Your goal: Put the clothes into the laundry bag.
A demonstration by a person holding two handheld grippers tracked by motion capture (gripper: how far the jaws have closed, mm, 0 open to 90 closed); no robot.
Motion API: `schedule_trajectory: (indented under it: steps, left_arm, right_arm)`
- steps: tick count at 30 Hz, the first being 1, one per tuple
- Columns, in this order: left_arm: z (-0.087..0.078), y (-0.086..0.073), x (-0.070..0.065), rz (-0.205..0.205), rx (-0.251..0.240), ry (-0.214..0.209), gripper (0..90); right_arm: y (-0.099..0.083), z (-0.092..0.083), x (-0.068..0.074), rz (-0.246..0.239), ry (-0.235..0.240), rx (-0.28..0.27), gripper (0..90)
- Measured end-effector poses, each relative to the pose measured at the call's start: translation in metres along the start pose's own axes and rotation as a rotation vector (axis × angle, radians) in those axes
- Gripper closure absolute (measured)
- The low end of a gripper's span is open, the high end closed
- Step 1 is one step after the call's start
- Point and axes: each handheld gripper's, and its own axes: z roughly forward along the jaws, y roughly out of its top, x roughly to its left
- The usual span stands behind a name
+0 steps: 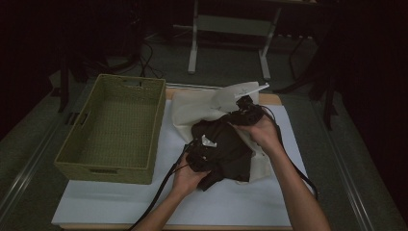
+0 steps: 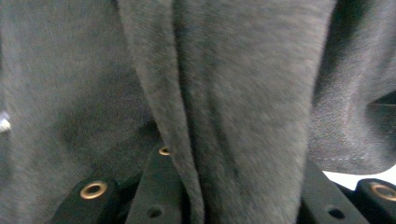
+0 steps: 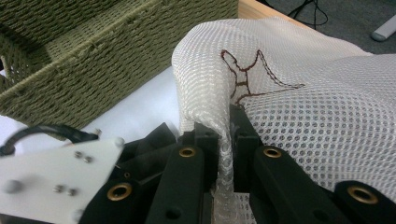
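Left gripper [image 1: 198, 153] low and near, fingers clamped; right gripper [image 1: 244, 111] farther off, fingers pinched shut.

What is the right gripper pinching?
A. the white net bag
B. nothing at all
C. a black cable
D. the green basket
A: in the right gripper view the right gripper has its jaws shut on a fold of the white net bag, while the green basket sits apart to the side.
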Motion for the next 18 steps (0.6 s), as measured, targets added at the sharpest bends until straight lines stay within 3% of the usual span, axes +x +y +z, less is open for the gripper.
schedule_trajectory:
  steps: [3, 6, 7, 11, 14, 18]
  left_arm:
    - [-0.008, 0.008, 0.004, -0.033, -0.066, -0.026, 76.9]
    - [-0.014, 0.015, 0.007, -0.049, -0.109, -0.016, 77.2]
    - [-0.022, 0.022, 0.012, -0.085, -0.161, -0.017, 77.2]
    - [-0.036, 0.038, 0.023, -0.11, -0.232, 0.01, 77.2]
    - [-0.033, 0.042, 0.024, -0.101, -0.277, 0.007, 77.1]
    - [-0.014, 0.042, 0.019, -0.155, -0.338, -0.027, 77.0]
  right_arm:
    - [0.0, 0.001, 0.001, -0.003, 0.002, 0.002, 85.6]
    - [0.0, 0.001, 0.003, -0.002, 0.005, 0.005, 85.7]
    - [0.0, 0.001, 0.003, -0.008, 0.007, 0.004, 85.6]
    - [0.001, -0.004, 0.006, -0.014, 0.031, -0.008, 85.8]
    - [0.003, -0.007, 0.006, -0.001, 0.059, -0.033, 86.0]
    - [0.008, -0.009, 0.011, -0.001, 0.094, -0.054, 86.0]
